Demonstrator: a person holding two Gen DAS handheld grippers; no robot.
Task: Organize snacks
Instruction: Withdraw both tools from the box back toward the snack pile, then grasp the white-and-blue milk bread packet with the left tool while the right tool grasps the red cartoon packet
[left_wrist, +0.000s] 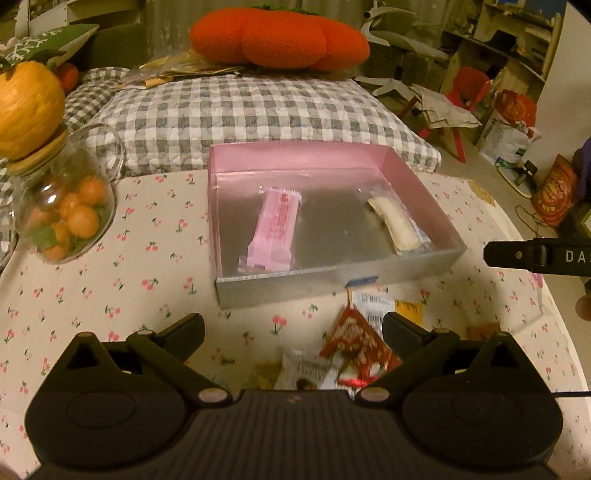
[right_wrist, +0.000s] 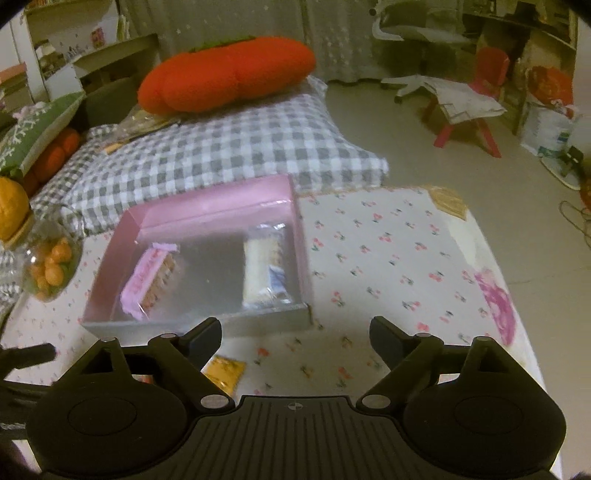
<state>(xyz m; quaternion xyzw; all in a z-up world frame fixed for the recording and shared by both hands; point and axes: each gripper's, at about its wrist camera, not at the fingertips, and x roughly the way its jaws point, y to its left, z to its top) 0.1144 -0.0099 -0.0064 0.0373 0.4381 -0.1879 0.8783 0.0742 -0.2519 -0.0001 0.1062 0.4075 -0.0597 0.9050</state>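
Observation:
A pink-walled box (left_wrist: 221, 206) with a silver floor sits on the cherry-print table; it also shows in the right wrist view (right_wrist: 207, 206). Inside lie a pink wrapped bar (left_wrist: 275, 229) (right_wrist: 147, 280) on the left and a white wrapped snack (left_wrist: 397, 225) (right_wrist: 260, 273) on the right. My left gripper (left_wrist: 293, 328) is open above loose snacks in front of the box: a red packet (left_wrist: 354, 347), a white packet (left_wrist: 306, 371) and a yellow packet (left_wrist: 408, 308) (right_wrist: 223, 371). My right gripper (right_wrist: 295, 334) is open and empty in front of the box's right corner.
A glass jar of small oranges (left_wrist: 68, 218) (right_wrist: 50, 267) stands left of the box. A checked cushion (left_wrist: 240, 110) with an orange pumpkin pillow (left_wrist: 277, 37) lies behind the table. The table's right edge (right_wrist: 517, 295) drops to the floor.

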